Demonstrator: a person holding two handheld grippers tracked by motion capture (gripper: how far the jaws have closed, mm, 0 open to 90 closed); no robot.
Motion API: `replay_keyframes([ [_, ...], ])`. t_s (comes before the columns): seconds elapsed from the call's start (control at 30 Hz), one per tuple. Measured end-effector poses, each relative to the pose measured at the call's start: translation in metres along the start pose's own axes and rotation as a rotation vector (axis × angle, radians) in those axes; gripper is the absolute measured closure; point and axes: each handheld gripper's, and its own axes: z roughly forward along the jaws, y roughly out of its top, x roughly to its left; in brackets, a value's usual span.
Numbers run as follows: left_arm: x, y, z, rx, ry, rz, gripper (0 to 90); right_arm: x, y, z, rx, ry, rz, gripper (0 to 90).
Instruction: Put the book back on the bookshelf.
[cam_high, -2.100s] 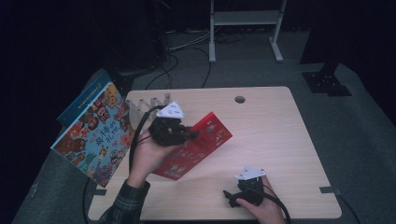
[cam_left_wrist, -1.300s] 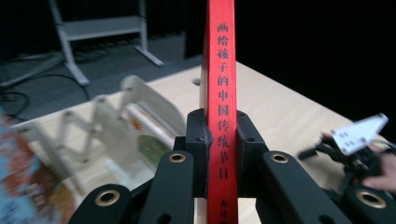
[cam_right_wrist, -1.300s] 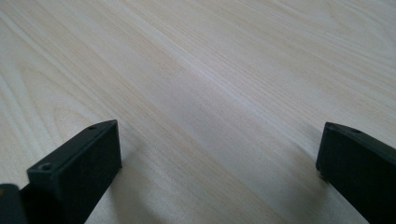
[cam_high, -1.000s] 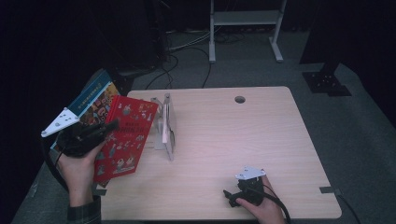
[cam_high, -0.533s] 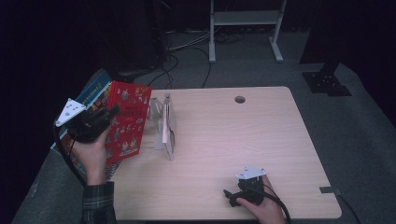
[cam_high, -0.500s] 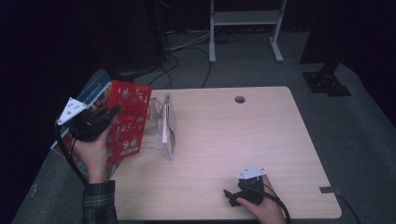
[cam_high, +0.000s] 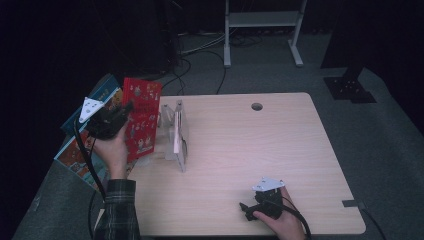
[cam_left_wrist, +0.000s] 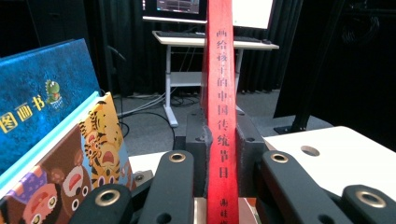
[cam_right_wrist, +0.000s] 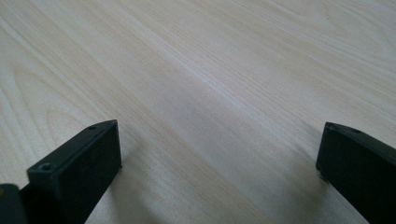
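A thin red book (cam_high: 142, 116) stands nearly upright at the table's left edge, clamped by its spine in my left gripper (cam_high: 122, 111). In the left gripper view the red spine (cam_left_wrist: 222, 116) with printed characters rises between the two black jaws, which press on it from both sides. Just right of the book stands a clear book rack (cam_high: 175, 134). My right gripper (cam_high: 247, 210) rests open on the wood near the front edge; in the right gripper view its fingers (cam_right_wrist: 79, 163) stand wide apart over bare table (cam_right_wrist: 210, 93).
Two picture books lean off the table's left side: a blue one (cam_high: 102, 92) and a colourful one (cam_high: 75, 157), also the blue cover (cam_left_wrist: 42, 88) and tiger cover (cam_left_wrist: 100, 140). A cable hole (cam_high: 257, 106) sits at the table's back. A white frame (cam_high: 262, 20) stands behind.
My left gripper has lifted the red book off the table, carried it left and turned it from flat to nearly upright beside the rack. The right gripper has stayed still.
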Motion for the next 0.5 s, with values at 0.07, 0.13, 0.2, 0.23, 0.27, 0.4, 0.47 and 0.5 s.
replay_keyframes([
  [0.07, 0.001, -0.003, 0.003, -0.012, 0.0, -0.011, 79.2, 0.0, 0.0, 0.0, 0.001, -0.001, 0.0, 0.0],
  [0.13, 0.001, -0.007, 0.005, -0.017, -0.001, -0.013, 79.2, 0.0, 0.0, 0.0, 0.001, -0.001, 0.0, 0.0],
  [0.2, 0.0, -0.011, 0.009, -0.018, -0.005, -0.013, 79.2, 0.0, 0.0, 0.0, 0.001, -0.001, 0.0, 0.0],
  [0.23, 0.0, -0.013, 0.01, -0.016, -0.003, -0.016, 79.2, 0.0, 0.0, 0.0, 0.001, -0.001, 0.0, 0.0],
  [0.27, 0.0, -0.015, 0.011, -0.012, -0.009, -0.015, 79.2, 0.0, 0.0, 0.0, 0.001, -0.001, 0.0, 0.0],
  [0.4, 0.0, -0.021, 0.014, -0.014, 0.0, -0.014, 79.1, 0.0, 0.0, 0.0, 0.0, -0.001, -0.001, 0.0],
  [0.47, 0.001, -0.023, 0.014, -0.013, 0.001, -0.016, 79.1, 0.0, 0.0, 0.0, 0.002, -0.001, -0.001, 0.0],
  [0.5, 0.001, -0.025, 0.014, -0.016, -0.001, -0.017, 79.1, 0.0, 0.0, 0.0, 0.0, -0.001, 0.0, 0.0],
])
